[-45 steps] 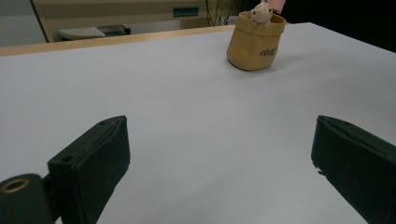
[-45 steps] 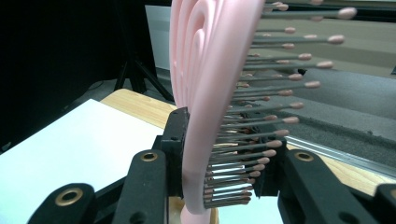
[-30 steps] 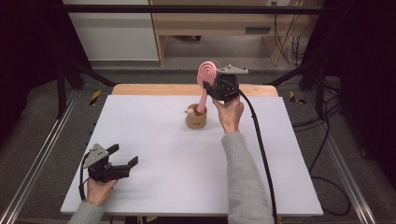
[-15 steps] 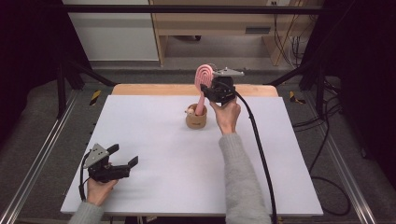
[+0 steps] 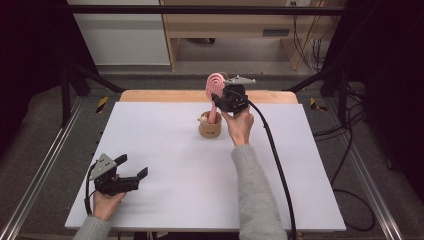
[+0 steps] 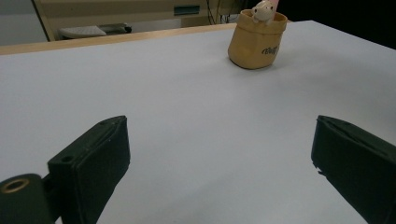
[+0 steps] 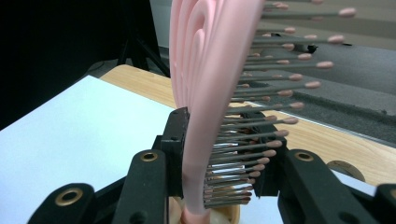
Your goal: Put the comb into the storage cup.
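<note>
My right claw (image 5: 220, 101) is clamped on the pink brush (image 5: 216, 85), at the lower part of its head. One jaw presses the smooth back, the other presses into the bristles (image 7: 261, 116). The brush stands almost upright, and its head rises above my claw. Just below my claw, the handle goes down into the cup (image 5: 210, 127), which stands on the white worktop (image 5: 175, 165). A small pale figure (image 6: 263, 10) sits at the cup rim. My left claw (image 5: 131, 174) is well apart from the cup, at the near edge of the worktop. Its jaws are wide apart and hold nothing; the cup (image 6: 256, 41) is far ahead of them.
</note>
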A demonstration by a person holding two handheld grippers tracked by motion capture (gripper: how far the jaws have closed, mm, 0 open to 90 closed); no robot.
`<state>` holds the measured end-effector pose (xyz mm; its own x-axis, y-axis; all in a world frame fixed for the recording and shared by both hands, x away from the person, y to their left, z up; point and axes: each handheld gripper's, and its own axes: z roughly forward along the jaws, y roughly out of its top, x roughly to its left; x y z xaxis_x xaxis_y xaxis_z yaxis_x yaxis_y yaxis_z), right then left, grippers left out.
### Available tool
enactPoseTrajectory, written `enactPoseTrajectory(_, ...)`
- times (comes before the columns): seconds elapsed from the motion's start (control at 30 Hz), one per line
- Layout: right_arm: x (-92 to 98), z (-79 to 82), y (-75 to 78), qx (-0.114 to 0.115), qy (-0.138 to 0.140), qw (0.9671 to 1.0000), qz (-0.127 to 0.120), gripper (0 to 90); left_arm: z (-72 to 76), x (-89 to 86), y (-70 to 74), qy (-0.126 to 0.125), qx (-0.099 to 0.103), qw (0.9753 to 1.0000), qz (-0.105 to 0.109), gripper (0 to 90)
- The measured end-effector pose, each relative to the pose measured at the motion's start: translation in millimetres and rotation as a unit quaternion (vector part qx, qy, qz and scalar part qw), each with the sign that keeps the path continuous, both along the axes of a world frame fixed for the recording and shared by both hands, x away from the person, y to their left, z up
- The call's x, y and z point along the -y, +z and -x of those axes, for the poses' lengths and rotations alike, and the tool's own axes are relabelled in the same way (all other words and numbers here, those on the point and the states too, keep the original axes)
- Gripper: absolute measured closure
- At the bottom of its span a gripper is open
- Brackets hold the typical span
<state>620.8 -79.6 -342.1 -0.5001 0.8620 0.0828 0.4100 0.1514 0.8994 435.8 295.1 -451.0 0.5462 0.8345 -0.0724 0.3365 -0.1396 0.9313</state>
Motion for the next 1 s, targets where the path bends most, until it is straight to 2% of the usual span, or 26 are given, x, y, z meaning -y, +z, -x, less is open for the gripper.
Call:
enactPoseTrajectory(0.23,-2.6,-0.3,-4.8,-0.003,0.001,1.0000,-0.005,64.4,0.2,0.0,0.2,0.000,0.000,1.0000,0.000,4.5)
enactPoseTrajectory(0.57,1.2,-3.6,-14.3,-0.018,-0.004,0.9998,-0.007,64.4,-0.2,0.1,-0.1,0.000,-0.001,1.0000,-0.002,4.5)
enactPoseTrajectory(1.0,-2.9,-6.4,-23.0,-0.032,-0.002,0.9994,-0.012,64.3,-0.1,-0.2,0.0,0.001,-0.001,1.0000,-0.001,4.5)
